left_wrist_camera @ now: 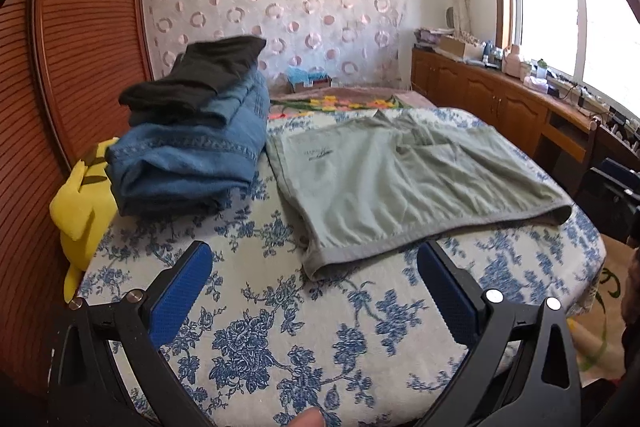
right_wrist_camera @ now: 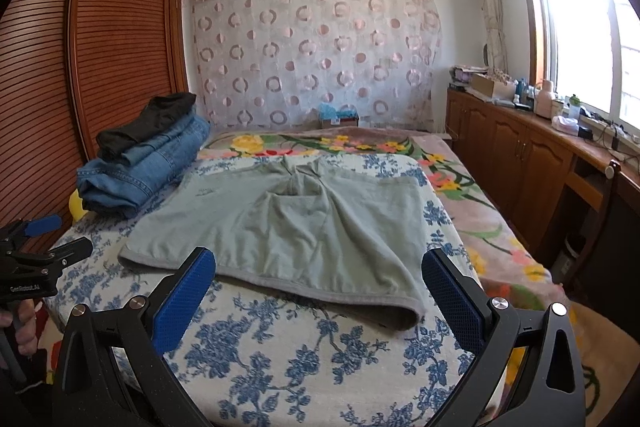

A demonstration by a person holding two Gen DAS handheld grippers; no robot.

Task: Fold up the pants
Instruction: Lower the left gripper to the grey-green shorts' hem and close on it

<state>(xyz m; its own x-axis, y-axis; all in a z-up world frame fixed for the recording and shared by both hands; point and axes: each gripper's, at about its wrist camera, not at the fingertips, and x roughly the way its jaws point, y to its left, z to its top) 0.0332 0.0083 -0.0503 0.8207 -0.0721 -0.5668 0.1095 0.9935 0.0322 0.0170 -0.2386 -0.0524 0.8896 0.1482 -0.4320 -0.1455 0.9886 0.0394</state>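
Observation:
Pale green pants lie spread flat on a blue-flowered white cloth on the bed; they also show in the right wrist view. My left gripper is open and empty, just short of the near hem. My right gripper is open and empty, its blue pads either side of the near hem, above it. The left gripper also shows at the left edge of the right wrist view.
A stack of folded jeans topped by a dark garment sits at the bed's left, by a yellow plush and the wooden wardrobe. A flowered blanket covers the far bed. Wooden cabinets stand at the right.

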